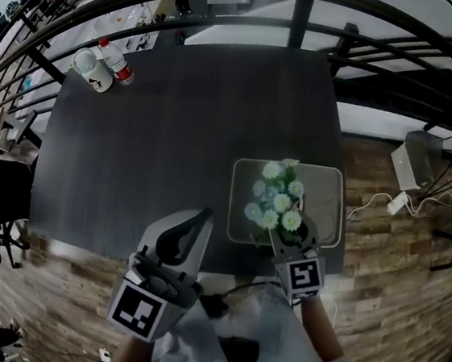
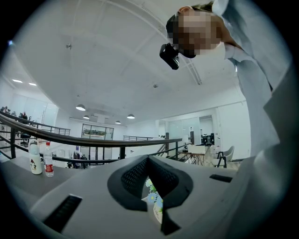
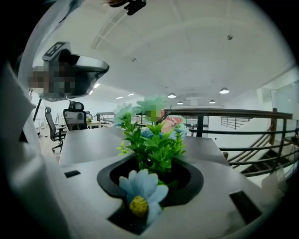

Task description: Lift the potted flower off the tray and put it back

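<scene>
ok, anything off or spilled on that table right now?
Nothing stands out. The potted flower looks upright on the tray, leaves between the open jaws of the right claw. At the far corner the white bottle and water bottle stand upright; nothing spilled.

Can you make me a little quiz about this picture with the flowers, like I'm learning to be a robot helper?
1. True or false: the bottles stand far from the tray, near the far left corner of the table.
2. Which gripper has the potted flower between its jaws? A the left one, B the right one, C both.
3. How many bottles are on the table?

Key:
1. True.
2. B, the right gripper. Green leaves and a blue flower show between its jaws.
3. Two.
</scene>
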`<state>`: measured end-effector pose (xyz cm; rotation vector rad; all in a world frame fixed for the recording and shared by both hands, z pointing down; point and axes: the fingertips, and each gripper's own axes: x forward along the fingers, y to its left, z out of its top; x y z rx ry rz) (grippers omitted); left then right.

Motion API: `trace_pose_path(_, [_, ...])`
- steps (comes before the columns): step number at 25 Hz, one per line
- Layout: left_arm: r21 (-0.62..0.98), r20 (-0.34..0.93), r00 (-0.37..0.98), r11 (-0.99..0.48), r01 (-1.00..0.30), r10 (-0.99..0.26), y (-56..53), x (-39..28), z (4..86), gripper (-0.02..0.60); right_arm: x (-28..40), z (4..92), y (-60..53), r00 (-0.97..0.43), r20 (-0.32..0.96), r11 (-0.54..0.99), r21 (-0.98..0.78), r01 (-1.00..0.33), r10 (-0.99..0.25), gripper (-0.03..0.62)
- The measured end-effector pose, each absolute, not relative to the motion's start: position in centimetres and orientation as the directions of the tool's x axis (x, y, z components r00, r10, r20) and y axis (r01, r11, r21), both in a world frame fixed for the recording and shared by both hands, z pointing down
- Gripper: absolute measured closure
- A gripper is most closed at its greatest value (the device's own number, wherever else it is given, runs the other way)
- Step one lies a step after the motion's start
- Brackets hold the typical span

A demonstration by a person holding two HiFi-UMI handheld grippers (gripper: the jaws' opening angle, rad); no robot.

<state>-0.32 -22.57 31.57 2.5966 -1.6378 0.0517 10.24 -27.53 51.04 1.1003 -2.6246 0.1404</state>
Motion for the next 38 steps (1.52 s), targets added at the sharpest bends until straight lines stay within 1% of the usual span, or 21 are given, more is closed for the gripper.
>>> trace_pose_path(1, [0.042, 0.065, 0.433, -0.431, -0.901, -0.899, -22.6, -0.2, 31.5, 0.583, 10.3, 51.0, -27.5, -0.666, 0.304, 0.703, 0.016, -0.711, -0.681, 0.427])
trace_pose_path(6, [0.04, 0.056, 0.452, -0.451, -0.892, -0.89, -22.8, -0.1, 31.2, 0.583, 10.2, 51.2, -27.5, -0.663, 0.318, 0.7, 0.003, -0.714, -0.677, 0.404])
trace_pose_path(10, [0.04, 0.047, 0.467, -0.466, -0.884, -0.883, -23.0, 0.1, 30.9, 0.583, 10.3, 51.3, -27.4, -0.673, 0.315, 0.694, -0.059, -0.718, -0.669, 0.351])
trace_pose_path(15, [0.041, 0.03, 0.483, -0.482, -0.875, -0.875, -23.0, 0.5, 30.4, 0.583, 10.9, 50.9, -27.1, -0.669, 0.32, 0.69, -0.06, -0.721, -0.671, 0.324])
trace_pose_path(27, [0.043, -0.005, 0.537, -0.537, -0.843, -0.844, -23.3, 2.1, 29.8, 0.583, 13.0, 50.0, -25.8, -0.627, 0.331, 0.64, -0.084, -0.764, -0.705, 0.315])
trace_pose_path(38, [0.041, -0.038, 0.567, -0.568, -0.822, -0.823, -23.6, 2.6, 29.1, 0.583, 13.7, 45.7, -25.5, -0.611, 0.259, 0.616, -0.071, -0.785, -0.749, 0.315])
